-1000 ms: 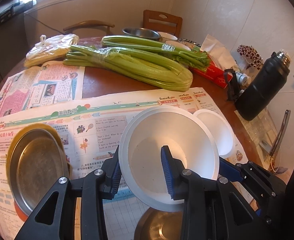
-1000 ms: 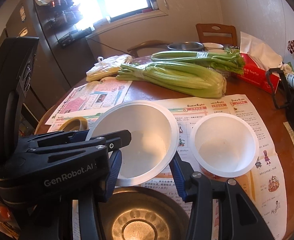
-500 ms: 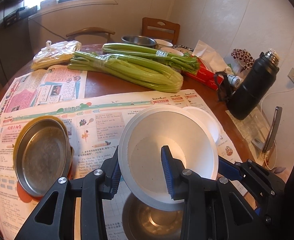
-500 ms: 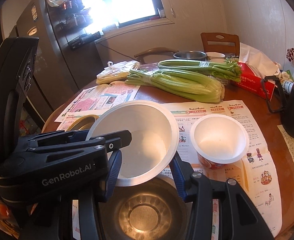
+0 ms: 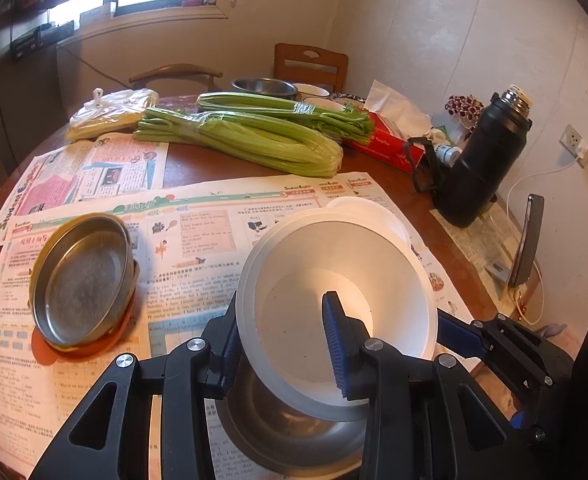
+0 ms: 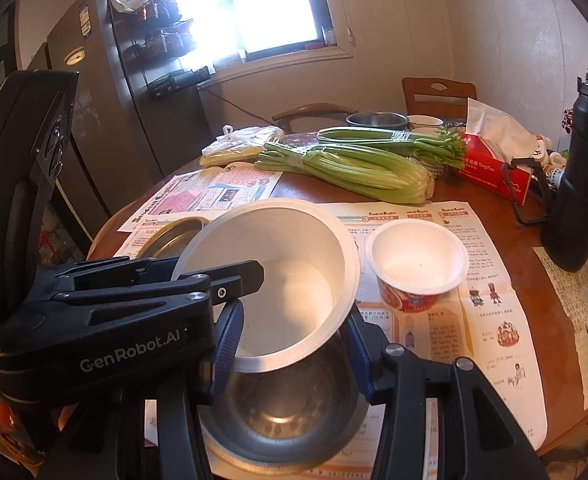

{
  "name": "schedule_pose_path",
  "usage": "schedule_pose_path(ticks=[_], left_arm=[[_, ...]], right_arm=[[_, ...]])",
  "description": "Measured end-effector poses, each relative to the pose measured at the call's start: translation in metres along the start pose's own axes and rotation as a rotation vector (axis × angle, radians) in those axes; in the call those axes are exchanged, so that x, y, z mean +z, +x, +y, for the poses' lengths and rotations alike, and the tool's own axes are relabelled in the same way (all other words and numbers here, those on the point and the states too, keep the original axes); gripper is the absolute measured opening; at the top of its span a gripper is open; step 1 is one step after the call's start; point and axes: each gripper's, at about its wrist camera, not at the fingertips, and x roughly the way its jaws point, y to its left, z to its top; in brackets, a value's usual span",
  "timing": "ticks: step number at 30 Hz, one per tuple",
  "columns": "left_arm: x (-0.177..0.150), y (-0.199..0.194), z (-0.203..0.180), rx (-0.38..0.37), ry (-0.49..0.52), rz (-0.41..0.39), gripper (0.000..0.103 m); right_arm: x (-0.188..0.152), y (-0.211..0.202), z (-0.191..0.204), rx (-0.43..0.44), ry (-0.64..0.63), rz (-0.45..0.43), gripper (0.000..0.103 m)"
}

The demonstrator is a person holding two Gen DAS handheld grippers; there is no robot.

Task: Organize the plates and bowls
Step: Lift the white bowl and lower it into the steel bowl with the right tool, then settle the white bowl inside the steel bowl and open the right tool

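Both grippers hold a large white bowl [image 5: 353, 264] [image 6: 286, 240] tilted in the air. My left gripper [image 5: 282, 344] is shut on its left wall, one blue pad inside and one outside. My right gripper [image 6: 292, 340] is shut on the bowl's opposite wall. Directly under the white bowl a steel bowl [image 5: 286, 432] [image 6: 286, 412] stands on the newspaper. A small white cup-bowl with a red label [image 6: 417, 256] sits to the right, and only its rim [image 5: 365, 208] shows in the left wrist view. A steel plate [image 5: 82, 280] [image 6: 174, 232] lies at the left on something orange.
Newspaper [image 5: 198, 232] covers the near half of the round wooden table. Farther back lie celery bunches [image 5: 254, 140], a plastic bag [image 5: 110, 116], a red tissue box [image 5: 381, 144] and another steel bowl [image 5: 264, 88]. A black flask [image 5: 481, 160] and a phone [image 5: 529, 240] stand at the right.
Both grippers have drawn back towards the table's near edge with the white bowl between them. More of the steel bowl beneath shows, and the small cup-bowl looks farther away.
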Motion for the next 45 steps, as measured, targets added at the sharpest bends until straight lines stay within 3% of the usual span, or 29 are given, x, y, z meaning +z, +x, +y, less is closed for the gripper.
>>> schedule_pose_path(ticks=[20,45], left_arm=[[-0.025,-0.012,-0.015,0.05,0.001,0.024,0.039],[-0.052,0.039,-0.003,0.034,-0.014,0.115,0.04]], right_arm=[[-0.023,-0.023,0.003,0.026,-0.027,0.016,0.05],[-0.052,0.02,-0.003,-0.004,-0.053,0.126,0.05]])
